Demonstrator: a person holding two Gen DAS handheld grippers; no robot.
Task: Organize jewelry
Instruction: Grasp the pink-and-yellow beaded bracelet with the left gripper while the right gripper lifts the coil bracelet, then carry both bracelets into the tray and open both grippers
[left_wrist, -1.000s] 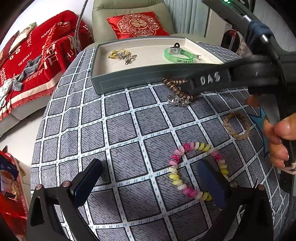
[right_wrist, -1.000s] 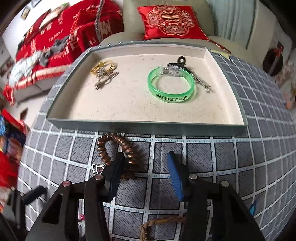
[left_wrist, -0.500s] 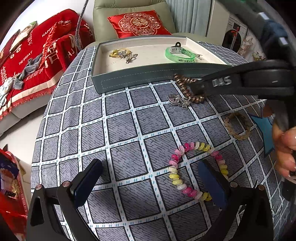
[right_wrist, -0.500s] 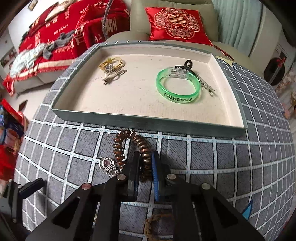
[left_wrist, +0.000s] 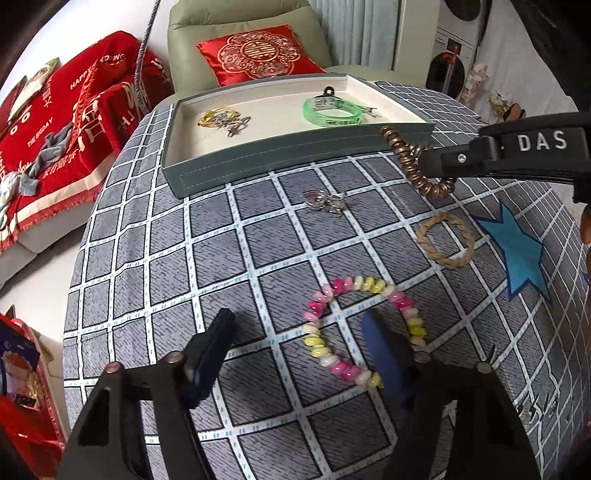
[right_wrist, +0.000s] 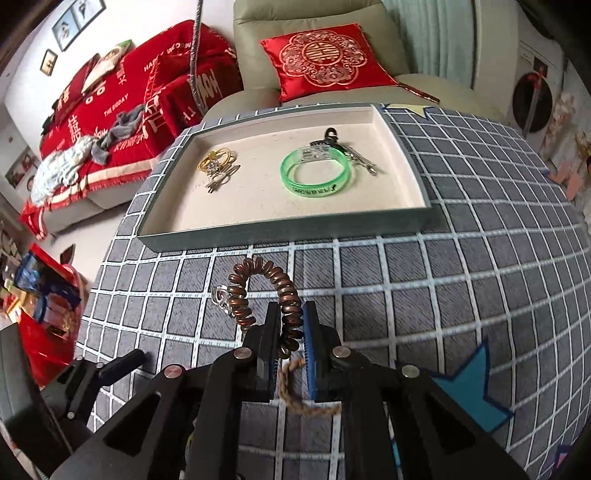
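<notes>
A second ago the right gripper (right_wrist: 290, 328) straddled the copper coil bracelet (right_wrist: 258, 291) on the cloth; now clamped on it, it lifts toward the tray (right_wrist: 284, 230) at 12 o'clock (left gripper (left_wrist: 299, 354) closing, nothing gripped).

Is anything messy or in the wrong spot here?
Yes. The bead bracelet, rope ring and silver charm lie loose on the cloth outside the tray. The right gripper holds the copper coil bracelet.
</notes>
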